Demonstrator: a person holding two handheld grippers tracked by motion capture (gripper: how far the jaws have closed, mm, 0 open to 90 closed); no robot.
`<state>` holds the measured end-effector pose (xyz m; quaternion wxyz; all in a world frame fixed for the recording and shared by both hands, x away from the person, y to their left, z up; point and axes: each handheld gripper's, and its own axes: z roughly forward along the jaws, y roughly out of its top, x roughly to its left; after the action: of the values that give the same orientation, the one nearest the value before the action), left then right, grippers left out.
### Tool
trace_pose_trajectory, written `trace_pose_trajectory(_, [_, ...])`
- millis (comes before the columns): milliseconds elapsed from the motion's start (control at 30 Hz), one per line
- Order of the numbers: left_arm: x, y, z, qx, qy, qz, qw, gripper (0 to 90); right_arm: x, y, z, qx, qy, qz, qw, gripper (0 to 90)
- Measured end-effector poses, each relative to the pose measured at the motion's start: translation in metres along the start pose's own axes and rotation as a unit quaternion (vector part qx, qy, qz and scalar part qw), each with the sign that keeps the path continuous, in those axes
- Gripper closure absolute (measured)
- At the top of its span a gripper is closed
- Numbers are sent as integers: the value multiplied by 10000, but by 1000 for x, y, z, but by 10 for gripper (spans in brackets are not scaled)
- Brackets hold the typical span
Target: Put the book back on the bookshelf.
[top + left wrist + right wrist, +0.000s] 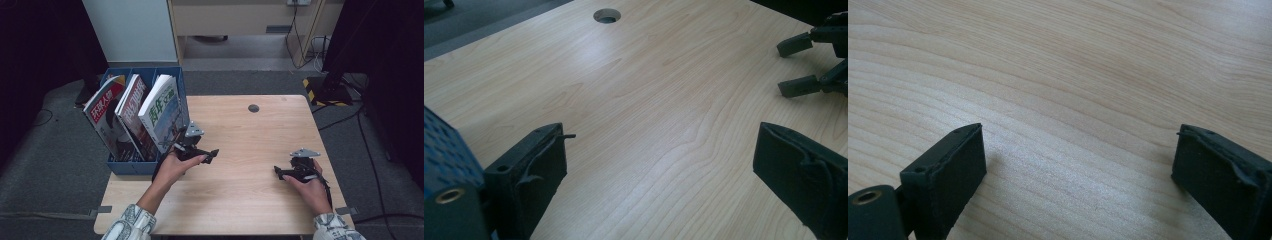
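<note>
Both grippers low over bare wooden bench (pixel 240 190), nothing held; left gripper (pixel 212 154) fingers spread wide, pointing across bench twd right gripper (pixel 278 172); right gripper fingers also wide apart, empty, aimed at plain wood. Nearest thing to work on: white-green magazine (pixel 161 107), rightmost of three standing tilted in blue file rack (pixel 131 167) at bench's left edge, just beside & behind left hand (pixel 172 167); red magazine (pixel 105 107) at far left slot.

Risks, as judged: left gripper facing away from rack, so blind swing back could knock rack or tilted mags; thin cover prone to crease or slip if pinched by one corner; rack near bench edge, could shift w/ sideways pull; cables may snag.
</note>
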<state>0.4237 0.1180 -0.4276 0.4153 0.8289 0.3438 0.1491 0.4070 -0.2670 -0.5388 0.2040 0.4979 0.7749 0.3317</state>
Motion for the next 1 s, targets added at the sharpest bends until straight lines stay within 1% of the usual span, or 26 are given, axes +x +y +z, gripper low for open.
trace_pose_trajectory(33, [0, 0, 0, 0, 0, 0, 10000, 68, 0, 0, 0, 0, 0, 0, 10000, 72])
trace_pose_trajectory(133, [-5, 4, 10, 74, -58, 18, 10000, 67, 0, 0, 0, 0, -3, 4, 10000, 72])
trace_pose_trajectory(200, [-10, 8, 22, 137, -96, 40, 9999, 66, 0, 0, 0, 0, -2, 4, 10000, 72])
trace_pose_trajectory(233, [-10, 8, 22, 137, -96, 40, 9999, 66, 0, 0, 0, 0, -2, 4, 10000, 72])
trace_pose_trajectory(267, [-13, 9, 28, 177, -102, 47, 9998, 66, 0, 0, 0, 1, -3, 5, 10000, 72])
trace_pose_trajectory(367, [-17, 9, 37, 241, -129, 28, 9996, 66, 0, 0, 0, 1, -3, 4, 10000, 72])
trace_pose_trajectory(400, [-21, 8, 45, 306, -165, 21, 9994, 66, 0, 0, 0, 0, -3, 1, 10000, 72])
trace_pose_trajectory(433, [-21, 8, 45, 306, -165, 21, 9994, 66, 0, 0, 0, 0, -3, 1, 10000, 72])
trace_pose_trajectory(467, [-24, 5, 51, 374, -193, 49, 9991, 66, 0, 0, 0, 1, -3, 2, 10000, 72])
trace_pose_trajectory(500, [-24, 5, 51, 374, -193, 49, 9991, 66, 0, 0, 0, 1, -3, 2, 10000, 72])
trace_pose_trajectory(567, [-26, 3, 57, 457, -215, 88, 9987, 66, 0, 0, 0, 2, -3, 3, 10000, 72])
trace_pose_trajectory(600, [-29, 0, 63, 491, -246, 80, 9985, 66, 0, 0, 0, 1, -4, 2, 10000, 72])
trace_pose_trajectory(633, [-29, 0, 63, 491, -246, 80, 9985, 67, 0, 0, 0, 1, -4, 2, 10000, 72])
trace_pose_trajectory(667, [-32, -4, 68, 549, -264, 97, 9981, 67, 0, 0, 0, 1, -3, 2, 10000, 72])
trace_pose_trajectory(700, [-32, -4, 68, 549, -264, 97, 9981, 68, 0, 0, 0, 1, -3, 2, 10000, 72])
trace_pose_trajectory(733, [-33, -6, 70, 613, -263, 130, 9977, 68, 0, 0, 0, 1, -3, 4, 10000, 72])
trace_pose_trajectory(867, [-38, -16, 81, 750, -302, 123, 9967, 70, 0, 0, 0, 0, -4, 2, 10000, 72])
trace_pose_trajectory(967, [-41, -22, 91, 805, -275, 39, 9964, 70, 0, 0, 0, 1, -3, 3, 10000, 72])
trace_pose_trajectory(1000, [-43, -25, 96, 876, -215, 58, 9959, 70, 0, 0, 0, 1, -3, 4, 10000, 72])
